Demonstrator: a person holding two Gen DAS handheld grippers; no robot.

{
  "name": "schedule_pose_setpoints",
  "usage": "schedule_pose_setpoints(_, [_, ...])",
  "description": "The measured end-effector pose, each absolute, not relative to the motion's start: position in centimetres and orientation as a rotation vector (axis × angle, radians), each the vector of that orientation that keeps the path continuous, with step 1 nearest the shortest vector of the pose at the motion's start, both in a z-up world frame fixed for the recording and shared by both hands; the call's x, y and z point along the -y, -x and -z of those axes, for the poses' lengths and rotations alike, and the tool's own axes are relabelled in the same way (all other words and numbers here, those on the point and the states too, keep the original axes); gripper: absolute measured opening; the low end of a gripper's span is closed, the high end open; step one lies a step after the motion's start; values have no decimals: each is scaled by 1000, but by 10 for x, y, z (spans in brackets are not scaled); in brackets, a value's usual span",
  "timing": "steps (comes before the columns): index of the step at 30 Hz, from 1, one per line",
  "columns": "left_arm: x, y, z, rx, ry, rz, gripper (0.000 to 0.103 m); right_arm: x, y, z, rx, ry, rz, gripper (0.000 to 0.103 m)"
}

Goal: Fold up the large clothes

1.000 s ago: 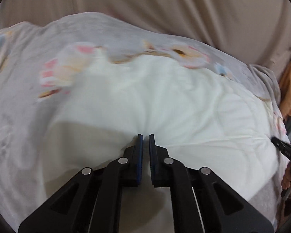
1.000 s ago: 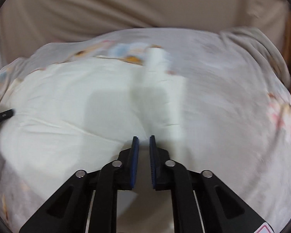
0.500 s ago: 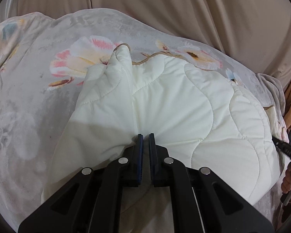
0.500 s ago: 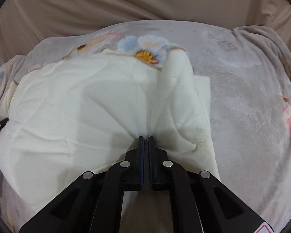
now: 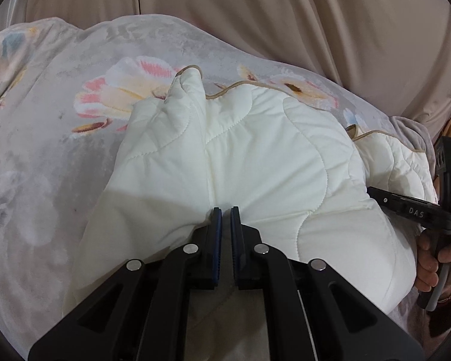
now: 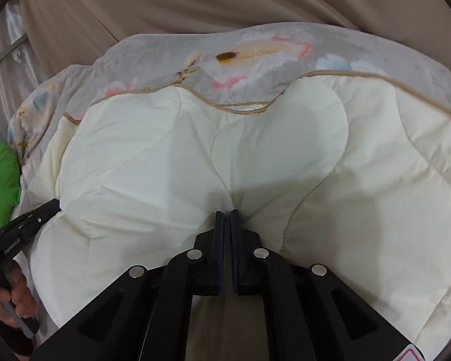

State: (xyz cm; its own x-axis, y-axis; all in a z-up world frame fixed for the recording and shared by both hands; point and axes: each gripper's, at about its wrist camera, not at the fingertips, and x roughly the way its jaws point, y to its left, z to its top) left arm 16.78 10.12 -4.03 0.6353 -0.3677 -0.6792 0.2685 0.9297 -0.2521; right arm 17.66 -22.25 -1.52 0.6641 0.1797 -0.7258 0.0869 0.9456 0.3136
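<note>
Both grippers, left and right, pinch the near edge of a cream quilt spread on a flowered bedcover, soft, puffy padding that likely sags unless gripped at its piped border.

The quilt lies on the bedspread, with the curtain behind.

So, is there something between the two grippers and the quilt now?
No, nothing visible. The left gripper and the right gripper each have the jaws closed on a pinch of the cream quilt, which lies on the floral blanket.
</note>
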Motion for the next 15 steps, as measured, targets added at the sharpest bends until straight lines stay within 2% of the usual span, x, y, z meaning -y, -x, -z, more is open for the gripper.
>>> schedule_pose_setpoints(1, [-102, -169, 42, -809, 142, 370, 6, 223, -175, 10, -844, -347, -42, 4])
schedule_pose_setpoints(3, [-105, -169, 41, -811, 162, 377, 6, 216, -169, -7, -813, -348, -58, 12])
schedule_pose_setpoints(5, [-110, -165, 36, -816, 202, 389, 8, 204, -164, -22, -780, -320, -88, 12])
schedule_pose_setpoints(7, [-119, -160, 24, -806, 255, 409, 21, 191, -167, -31, -772, -300, -113, 12])
schedule_pose_setpoints(9, [-127, -153, 12, -768, 277, 394, 45, 184, -178, -33, -775, -295, -121, 12])
schedule_pose_setpoints(11, [-136, -147, 1, -724, 282, 370, 52, 180, -196, -26, -802, -304, -118, 12])
schedule_pose_setpoints(12, [-140, -145, -1, -712, 277, 354, 52, 181, -207, -19, -823, -307, -114, 12])
schedule_pose_setpoints(15, [-148, -145, 1, -711, 259, 298, 52, 187, -234, 9, -883, -326, -97, 4])
